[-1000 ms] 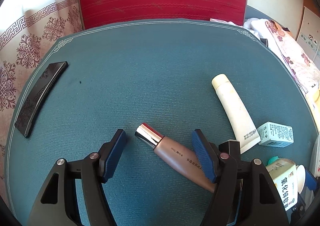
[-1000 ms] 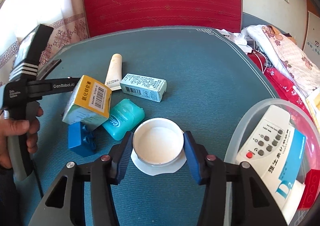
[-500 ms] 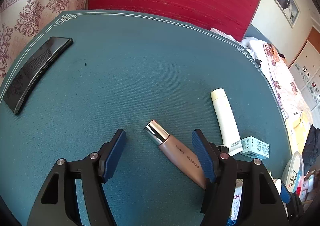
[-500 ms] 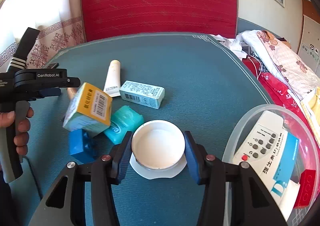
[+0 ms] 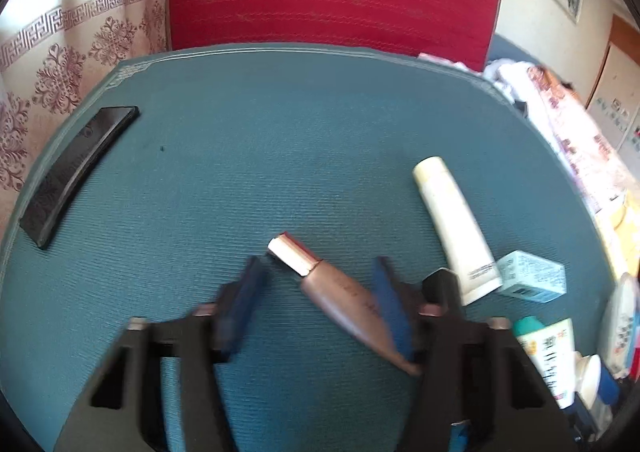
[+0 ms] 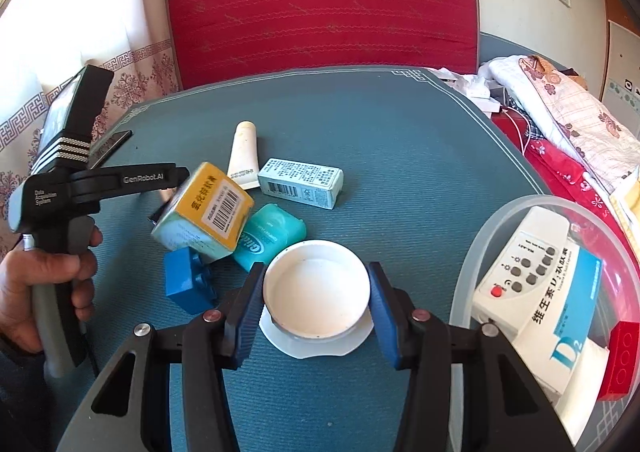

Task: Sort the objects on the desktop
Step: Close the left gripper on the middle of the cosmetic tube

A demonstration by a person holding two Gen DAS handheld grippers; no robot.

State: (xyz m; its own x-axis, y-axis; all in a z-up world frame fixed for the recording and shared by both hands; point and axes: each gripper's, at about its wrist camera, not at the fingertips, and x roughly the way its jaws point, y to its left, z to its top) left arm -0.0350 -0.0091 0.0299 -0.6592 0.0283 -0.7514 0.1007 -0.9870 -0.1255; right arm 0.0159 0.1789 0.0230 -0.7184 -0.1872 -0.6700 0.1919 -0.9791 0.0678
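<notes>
Objects lay scattered over one teal mat (image 6: 400,156). On it I counted one cream tube (image 6: 244,154), one pale green carton (image 6: 301,182), one teal floss case (image 6: 269,238), one blue brick (image 6: 188,286), one yellow-topped box (image 6: 204,214) tilted against the floss case and brick, and one white lid (image 6: 316,288). One brown cosmetic tube (image 5: 340,300) with a silver cap lay diagonally in the left wrist view, and one black phone-like slab (image 5: 76,174) rested near the mat's far left edge, well apart from everything else.

The right gripper (image 6: 316,294) had its two blue pads either side of the white lid, which sat on a flat white disc (image 6: 320,346); the pads stood at the rim, but whether they pressed it I could not tell. Beside it on the right stood one clear plastic bowl (image 6: 480,244) containing one white remote (image 6: 520,272), one blue-and-white vitamin box (image 6: 568,324) and one red brick (image 6: 618,362).

The left gripper (image 5: 316,300), blurred in its own view, had its fingers spread apart with the brown tube between them; the tube's tail end lay against the right-hand pad, the left pad clear of it. One bare hand (image 6: 44,288) gripped its handle in the right wrist view.
</notes>
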